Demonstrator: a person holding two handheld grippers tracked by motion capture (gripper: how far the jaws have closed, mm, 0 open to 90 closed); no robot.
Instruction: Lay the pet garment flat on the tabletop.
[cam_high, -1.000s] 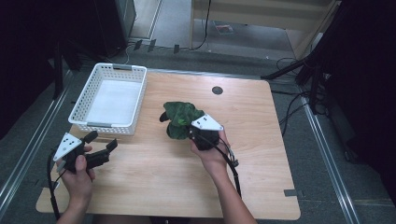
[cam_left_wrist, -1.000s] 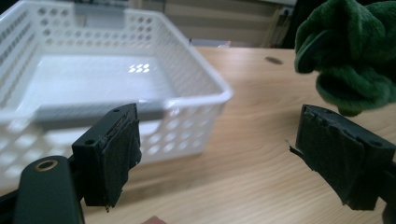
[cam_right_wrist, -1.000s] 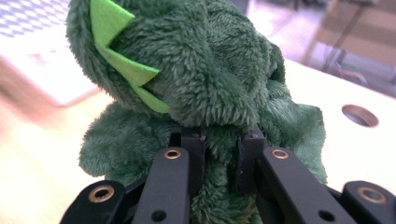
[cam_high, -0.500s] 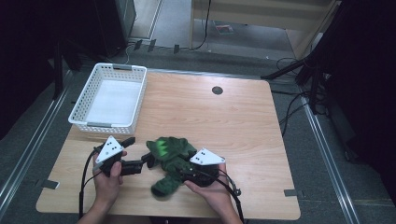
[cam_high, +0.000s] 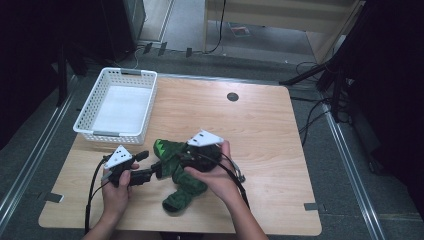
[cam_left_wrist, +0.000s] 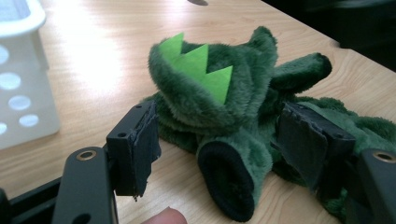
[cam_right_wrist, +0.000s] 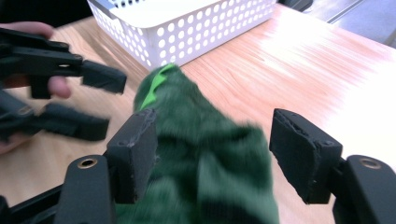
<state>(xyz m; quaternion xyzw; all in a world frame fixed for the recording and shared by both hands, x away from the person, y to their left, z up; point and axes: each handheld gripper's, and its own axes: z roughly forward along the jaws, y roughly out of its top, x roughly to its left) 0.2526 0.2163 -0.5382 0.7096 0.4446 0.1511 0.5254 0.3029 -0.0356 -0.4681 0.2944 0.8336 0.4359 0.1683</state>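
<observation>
A green plush dinosaur (cam_high: 184, 189) with light green felt spikes lies on the table (cam_high: 285, 150) near its front edge. My right gripper (cam_high: 176, 159) is over it, and its jaws have just been opening. In the right gripper view the plush (cam_right_wrist: 205, 163) lies between the spread pads (cam_right_wrist: 299, 158). My left gripper (cam_high: 148, 165) points at the plush from the left, and its jaws have just been closing. In the left gripper view a limb with a black cuff (cam_left_wrist: 226, 184) lies between its pads (cam_left_wrist: 140, 147), and the left pad stands apart from it.
A white perforated basket (cam_high: 131, 73) stands at the back left of the table, close behind the left hand, with nothing in it. A small dark hole (cam_high: 232, 96) marks the tabletop at the back. Rails and cables run along the floor on both sides.
The right gripper brought the plush from the table's middle toward the front edge and opened its jaws. The left gripper moved right, up to the plush.
</observation>
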